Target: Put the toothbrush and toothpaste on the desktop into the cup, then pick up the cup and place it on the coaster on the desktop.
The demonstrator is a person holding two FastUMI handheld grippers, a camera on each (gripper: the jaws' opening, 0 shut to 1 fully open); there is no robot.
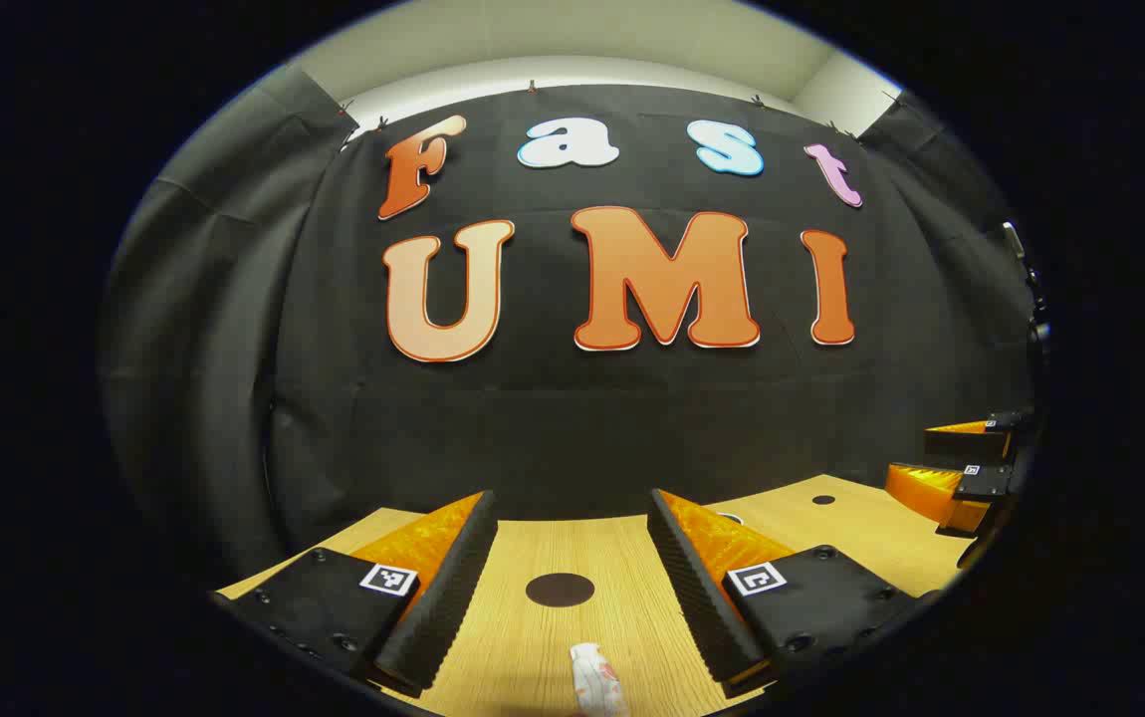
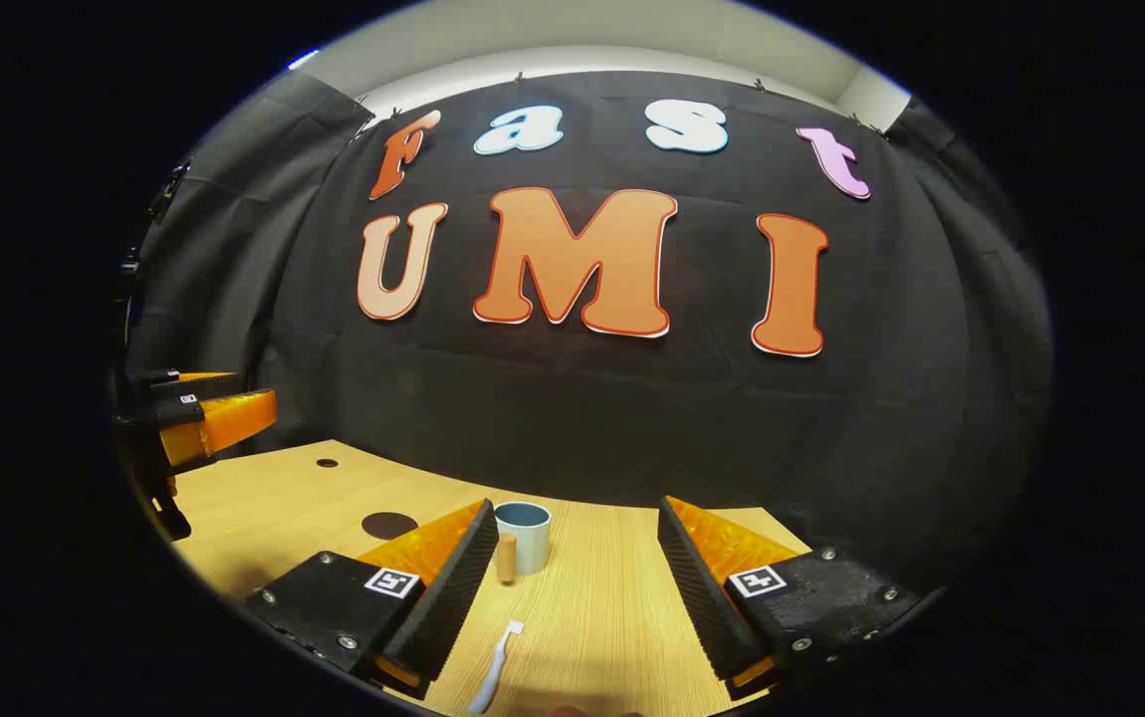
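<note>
Your left hand-held gripper [image 1: 572, 558] wide apart, holding nothing, hovering over desk [image 1: 533, 647]. Toothpaste [image 1: 597, 682] lies flat between its fingers, long axis running away from you toward dark coaster [image 1: 560, 590].

Your right hand-held gripper [image 2: 572, 568] also wide, unloaded. Toothbrush [image 2: 495, 677] lies flat near its left finger, head pointing toward upright cup [image 2: 523, 536]. Both likely lined up for first pickups.

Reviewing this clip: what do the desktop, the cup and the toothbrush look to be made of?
Desktop: wood or wood-look laminate, matte, with fine straight grain lines. Cup: smooth pale blue-grey, probably ceramic or plastic; the look leaves it open. Toothbrush: white, likely plastic, smooth and slim; too small to be sure.
</note>
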